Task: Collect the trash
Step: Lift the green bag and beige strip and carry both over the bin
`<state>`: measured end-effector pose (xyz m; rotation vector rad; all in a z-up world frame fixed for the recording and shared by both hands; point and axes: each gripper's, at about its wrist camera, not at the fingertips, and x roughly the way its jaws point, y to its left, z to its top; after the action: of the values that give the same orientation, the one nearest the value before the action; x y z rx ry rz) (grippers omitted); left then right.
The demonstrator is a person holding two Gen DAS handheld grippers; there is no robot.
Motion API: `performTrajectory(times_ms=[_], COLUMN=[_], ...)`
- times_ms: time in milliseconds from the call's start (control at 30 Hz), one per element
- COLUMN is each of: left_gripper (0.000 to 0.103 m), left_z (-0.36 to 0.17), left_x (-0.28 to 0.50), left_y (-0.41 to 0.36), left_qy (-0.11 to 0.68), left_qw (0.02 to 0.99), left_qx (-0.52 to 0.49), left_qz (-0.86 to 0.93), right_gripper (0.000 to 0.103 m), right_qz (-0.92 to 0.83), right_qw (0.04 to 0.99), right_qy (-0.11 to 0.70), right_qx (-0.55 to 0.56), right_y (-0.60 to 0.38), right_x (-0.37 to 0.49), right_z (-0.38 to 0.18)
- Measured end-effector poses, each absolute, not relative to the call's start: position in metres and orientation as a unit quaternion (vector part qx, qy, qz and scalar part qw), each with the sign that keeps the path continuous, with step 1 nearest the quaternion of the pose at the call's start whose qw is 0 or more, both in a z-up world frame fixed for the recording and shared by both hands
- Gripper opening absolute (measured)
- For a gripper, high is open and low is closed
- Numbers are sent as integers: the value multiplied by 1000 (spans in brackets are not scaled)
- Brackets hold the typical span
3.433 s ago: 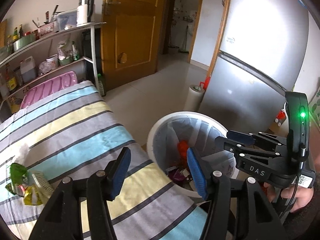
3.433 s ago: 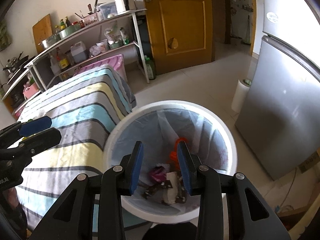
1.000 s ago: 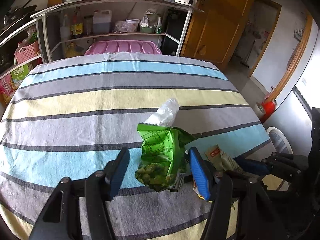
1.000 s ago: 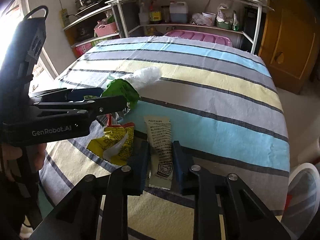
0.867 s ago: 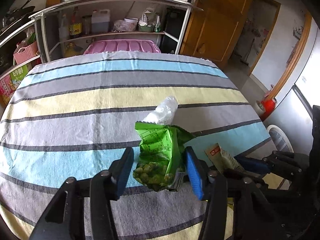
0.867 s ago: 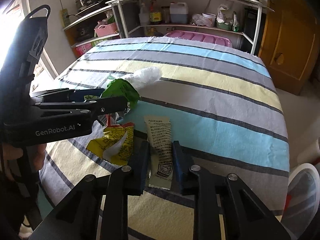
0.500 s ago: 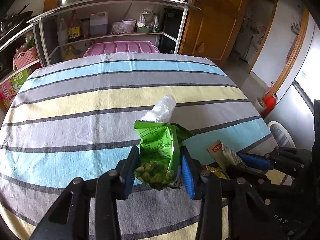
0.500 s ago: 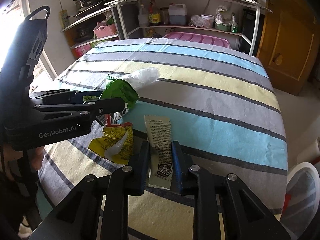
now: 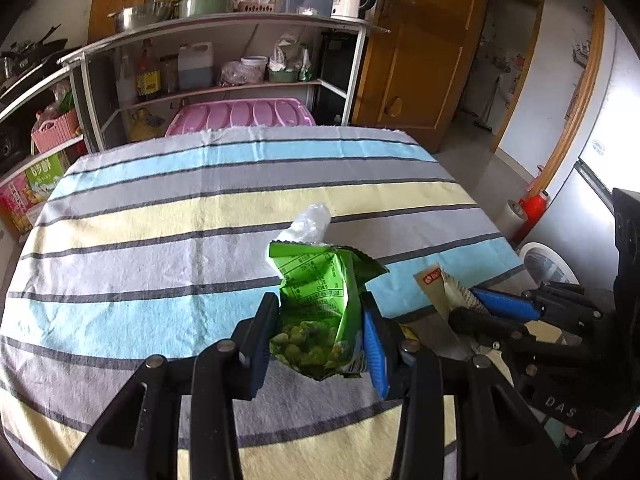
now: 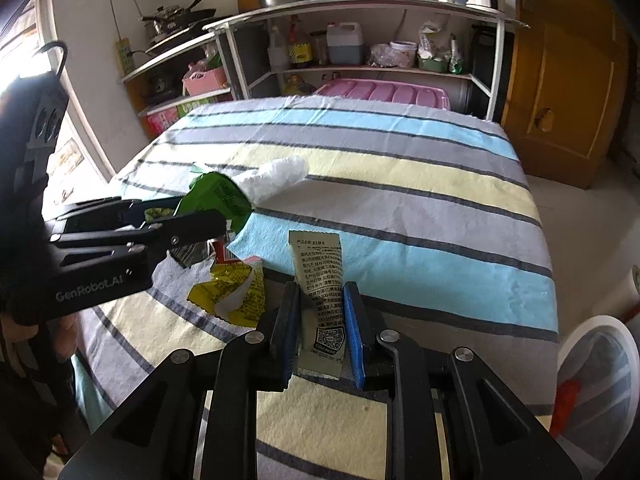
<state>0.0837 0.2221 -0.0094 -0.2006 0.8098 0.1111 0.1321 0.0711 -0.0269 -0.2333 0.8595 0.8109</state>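
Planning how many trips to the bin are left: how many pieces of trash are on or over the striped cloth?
4: green snack bag in the left gripper; beige sachet in the right gripper; yellow wrapper between them; white crumpled plastic behind the bag. More may hide underneath.

striped tablecloth, yellow wrapper, white wad

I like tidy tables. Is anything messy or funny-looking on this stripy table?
Yes. A torn-open yellow wrapper lies crumpled on the striped cloth, and a scrunched white plastic bag lies behind it. The left gripper pinches a creased green snack bag, and the right gripper pinches a flat beige sachet.
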Motion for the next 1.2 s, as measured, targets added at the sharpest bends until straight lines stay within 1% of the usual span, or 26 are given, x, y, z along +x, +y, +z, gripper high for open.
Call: performTrajectory(times_ms=[400, 800, 1200], left_gripper=[42, 42, 42], left_z=[19, 40, 44], left_x=[76, 78, 97], left_y=[186, 159, 90], left_qy=[363, 344, 347], left_qw=[928, 937, 936], left_qx=[-74, -52, -31], left_qz=[30, 15, -55], right_gripper=[23, 23, 23], right_qz=[360, 337, 272], right_qw=[850, 870, 896], right_qy=[376, 357, 351], right_qx=[-81, -45, -11], right_y=[34, -5, -80], right_x=[125, 125, 125], right_z=[0, 15, 25])
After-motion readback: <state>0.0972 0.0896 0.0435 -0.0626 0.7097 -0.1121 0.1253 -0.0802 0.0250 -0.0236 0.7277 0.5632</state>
